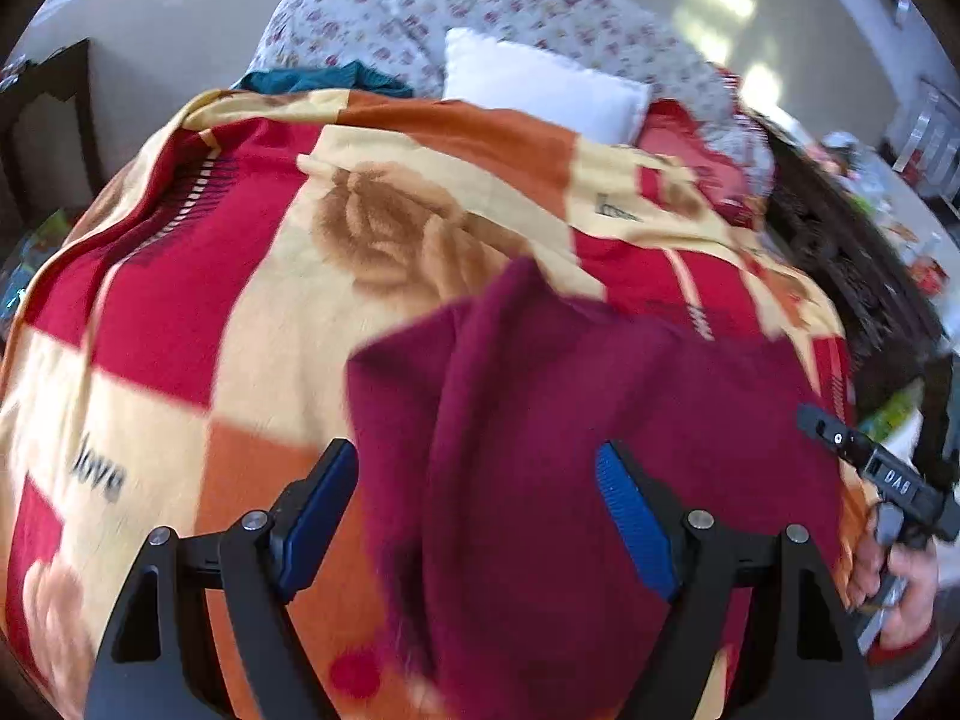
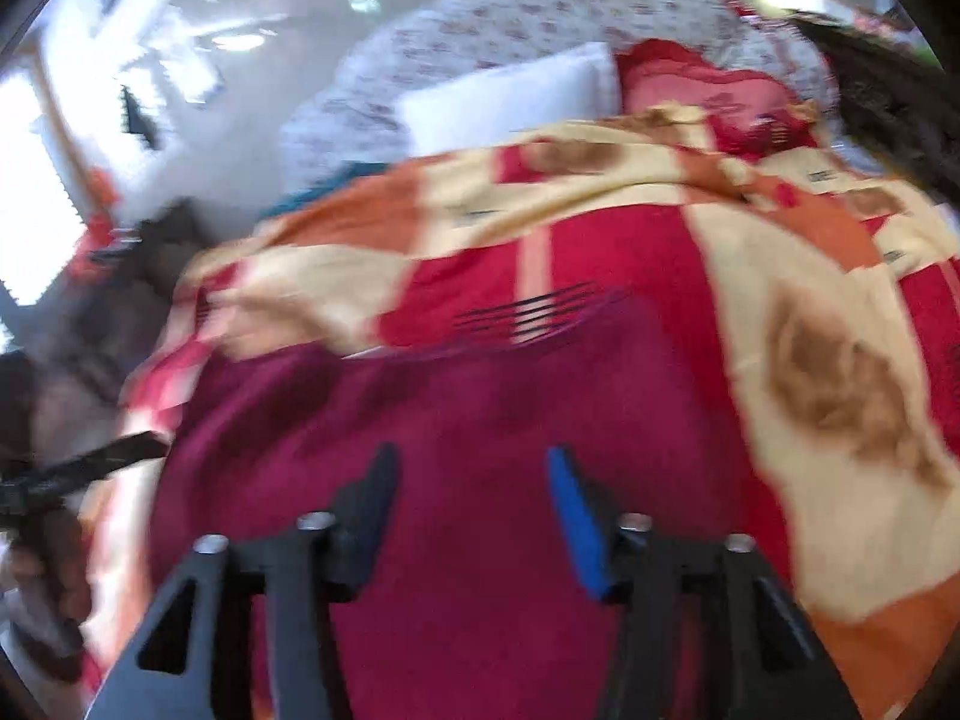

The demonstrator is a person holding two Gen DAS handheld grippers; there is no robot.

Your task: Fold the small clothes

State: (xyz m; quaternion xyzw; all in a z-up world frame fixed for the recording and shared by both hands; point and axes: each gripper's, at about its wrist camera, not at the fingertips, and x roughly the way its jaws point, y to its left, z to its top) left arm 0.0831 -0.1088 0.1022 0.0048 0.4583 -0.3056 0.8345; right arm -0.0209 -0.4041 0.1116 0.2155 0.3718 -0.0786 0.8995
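Note:
A maroon garment (image 1: 576, 432) lies spread on a red, cream and orange patterned blanket (image 1: 240, 312), with a raised fold running down its middle. My left gripper (image 1: 477, 474) is open just above the garment's near part, holding nothing. In the right wrist view the same garment (image 2: 480, 420) lies flat below my right gripper (image 2: 471, 474), which is open and empty. The right gripper also shows at the right edge of the left wrist view (image 1: 888, 480), held by a hand. The right wrist view is blurred.
At the back of the bed lie a white pillow (image 1: 540, 84), a floral quilt (image 1: 480, 6), a teal cloth (image 1: 324, 81) and a red cushion (image 1: 690, 144). A dark woven headboard or basket (image 1: 852, 252) stands at the right. A dark chair (image 1: 48, 120) is at the left.

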